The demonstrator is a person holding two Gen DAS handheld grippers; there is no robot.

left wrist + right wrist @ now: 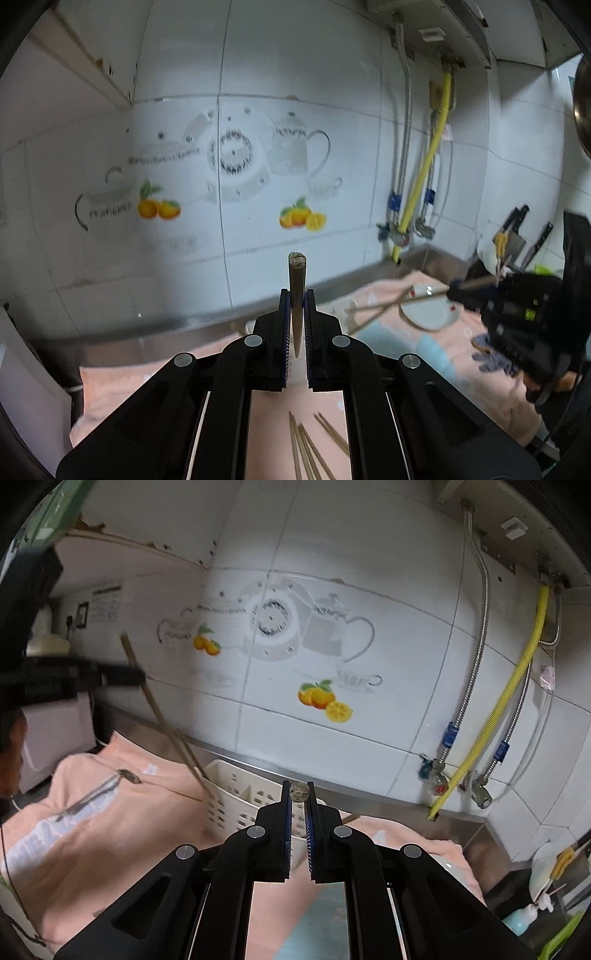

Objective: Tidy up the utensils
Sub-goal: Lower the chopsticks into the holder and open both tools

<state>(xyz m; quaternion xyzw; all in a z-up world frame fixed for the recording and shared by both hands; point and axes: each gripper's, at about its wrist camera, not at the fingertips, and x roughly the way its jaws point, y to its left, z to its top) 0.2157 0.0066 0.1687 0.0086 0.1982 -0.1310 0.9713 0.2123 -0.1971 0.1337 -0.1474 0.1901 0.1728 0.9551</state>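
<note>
In the left wrist view my left gripper [296, 295] is shut on brown chopsticks [296, 273], whose thick ends stick up past the fingertips. Several loose chopsticks [310, 450] lie on the pink towel [110, 391] below. At the right, my right gripper [452, 286] holds long chopsticks [384, 306] slanting down to the left. In the right wrist view the right gripper [299, 786] is shut on a chopstick end [299, 792] seen head-on. The left gripper [138, 675] carries its chopsticks [162, 716] sloping down toward the white slotted utensil basket [236, 794].
A white plate [428, 310] rests on the towel near the right gripper. A blurred metal utensil [99, 790] lies on the towel to the left. Knives [517, 236] stand at the far right. Hoses and valves [476, 746] run down the tiled wall.
</note>
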